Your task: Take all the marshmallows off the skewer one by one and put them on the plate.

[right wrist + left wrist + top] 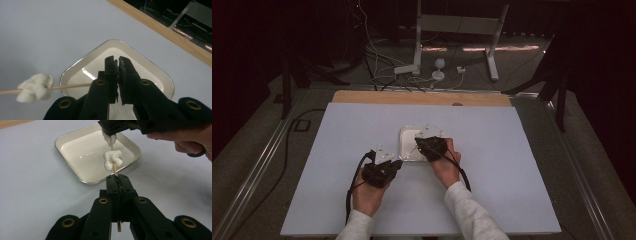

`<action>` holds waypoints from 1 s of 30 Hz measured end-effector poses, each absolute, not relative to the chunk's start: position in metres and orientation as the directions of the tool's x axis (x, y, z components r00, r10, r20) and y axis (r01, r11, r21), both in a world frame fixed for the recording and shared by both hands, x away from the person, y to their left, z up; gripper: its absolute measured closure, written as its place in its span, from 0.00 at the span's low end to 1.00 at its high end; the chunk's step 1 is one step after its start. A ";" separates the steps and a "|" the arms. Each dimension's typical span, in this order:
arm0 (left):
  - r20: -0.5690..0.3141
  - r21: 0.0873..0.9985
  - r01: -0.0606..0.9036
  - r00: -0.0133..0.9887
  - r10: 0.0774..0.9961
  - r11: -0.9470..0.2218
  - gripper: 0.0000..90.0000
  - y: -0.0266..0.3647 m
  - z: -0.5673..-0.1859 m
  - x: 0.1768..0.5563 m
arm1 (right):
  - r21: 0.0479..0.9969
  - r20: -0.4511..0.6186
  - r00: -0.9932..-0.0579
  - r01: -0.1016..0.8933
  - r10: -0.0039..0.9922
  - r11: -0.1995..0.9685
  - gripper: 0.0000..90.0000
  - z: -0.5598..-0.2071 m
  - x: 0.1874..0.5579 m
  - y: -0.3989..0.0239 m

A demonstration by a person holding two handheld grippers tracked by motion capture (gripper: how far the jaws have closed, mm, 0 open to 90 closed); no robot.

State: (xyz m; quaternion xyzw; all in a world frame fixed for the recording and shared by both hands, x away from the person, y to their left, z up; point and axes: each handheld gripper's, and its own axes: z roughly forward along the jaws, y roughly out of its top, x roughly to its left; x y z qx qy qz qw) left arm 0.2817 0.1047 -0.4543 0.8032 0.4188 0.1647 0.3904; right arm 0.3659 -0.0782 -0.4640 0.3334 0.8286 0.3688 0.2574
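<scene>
- A thin wooden skewer (113, 167) with white fluffy lumps (112, 160), marshmallow by the look of it, is held over the tray.
- Its near end is clamped in the left tool (117, 178); the far end, with another white lump, is pinched by the right tool (110, 130).
- Probably mid-threading: next the lump would be slid along, gently, so the stick isn't snapped.
- The white square tray (72, 157) on the desk (32, 185) looks empty.

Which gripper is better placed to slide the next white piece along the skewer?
Right, probably. The right gripper pinches a white piece on the skewer above the tray. The left gripper is clamped on the skewer's lower end, steadying it.
</scene>
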 end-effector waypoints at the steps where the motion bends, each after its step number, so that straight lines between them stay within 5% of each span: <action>1: -0.063 0.765 0.545 0.595 0.801 -0.345 1.00 0.105 -0.454 0.282 | 0.784 -0.180 -0.641 0.365 0.746 0.502 0.96 -0.464 0.366 -0.078; 6: -0.056 0.757 0.547 0.599 0.799 -0.358 1.00 0.105 -0.451 0.280 | 0.774 -0.232 -0.583 0.373 0.778 0.511 0.97 -0.467 0.371 -0.083; 9: -0.065 0.771 0.539 0.594 0.802 -0.338 1.00 0.114 -0.444 0.276 | 0.796 -0.118 -0.549 0.446 0.828 0.409 0.97 -0.467 0.383 -0.106; 30: -0.077 0.766 0.540 0.616 0.784 -0.349 1.00 0.103 -0.452 0.281 | 0.830 0.074 -0.626 0.470 0.777 0.300 0.92 -0.460 0.382 -0.118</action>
